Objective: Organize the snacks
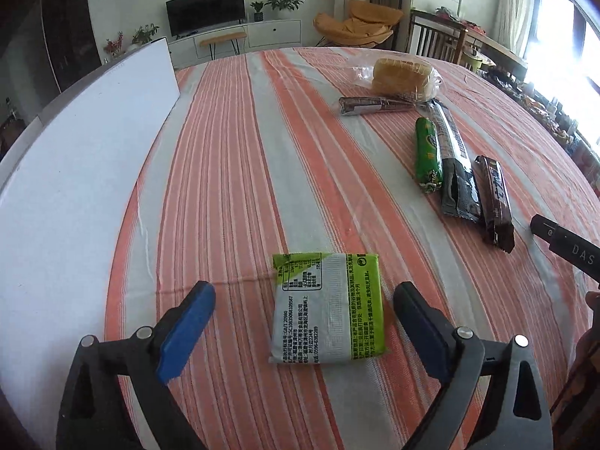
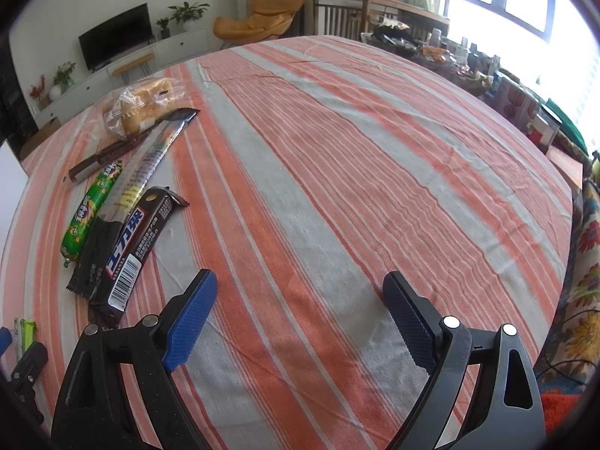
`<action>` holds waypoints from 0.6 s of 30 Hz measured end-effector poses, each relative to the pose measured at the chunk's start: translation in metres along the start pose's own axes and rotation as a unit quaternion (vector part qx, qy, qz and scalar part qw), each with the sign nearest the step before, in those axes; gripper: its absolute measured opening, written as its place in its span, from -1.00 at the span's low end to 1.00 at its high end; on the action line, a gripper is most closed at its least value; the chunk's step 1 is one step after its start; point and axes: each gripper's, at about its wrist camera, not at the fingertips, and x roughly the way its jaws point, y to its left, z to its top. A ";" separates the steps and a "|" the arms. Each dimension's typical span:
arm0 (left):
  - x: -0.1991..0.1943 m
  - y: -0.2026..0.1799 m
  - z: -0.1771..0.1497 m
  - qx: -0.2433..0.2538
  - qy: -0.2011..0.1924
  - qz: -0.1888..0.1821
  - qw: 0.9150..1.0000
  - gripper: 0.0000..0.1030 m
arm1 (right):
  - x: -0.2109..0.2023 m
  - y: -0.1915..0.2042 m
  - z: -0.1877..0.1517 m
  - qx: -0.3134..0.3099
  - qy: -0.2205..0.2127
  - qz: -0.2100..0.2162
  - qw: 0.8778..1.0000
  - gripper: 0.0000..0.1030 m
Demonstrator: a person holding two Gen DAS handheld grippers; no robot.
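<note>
A white board (image 1: 86, 172) lay along the counter's (image 1: 240, 172) left edge. The left gripper (image 1: 303, 322) stood wide open, empty, the green-and-white snack packet (image 1: 328, 309) lying flat between its fingers, untouched. Further right lay a green sausage (image 1: 427, 155), dark wrappers and bagged bread (image 1: 401, 77). The right gripper (image 2: 300, 318) gaped over bare striped cloth, holding nothing

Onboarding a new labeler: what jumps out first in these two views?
The orange-striped tablecloth fills both views. A green-and-white packet lies flat between the open left gripper fingers, untouched. Further off, a green sausage, dark bars and bagged bread cluster together.
</note>
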 end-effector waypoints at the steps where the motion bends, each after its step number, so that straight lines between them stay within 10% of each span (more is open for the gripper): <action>1: 0.001 0.001 0.000 -0.002 0.002 0.006 1.000 0.97 | 0.000 0.000 -0.001 0.000 0.000 0.000 1.000 0.79; 18: 0.003 0.001 -0.001 -0.002 0.001 0.010 1.000 1.00 | 0.000 0.000 -0.001 0.000 0.000 0.000 1.000 0.80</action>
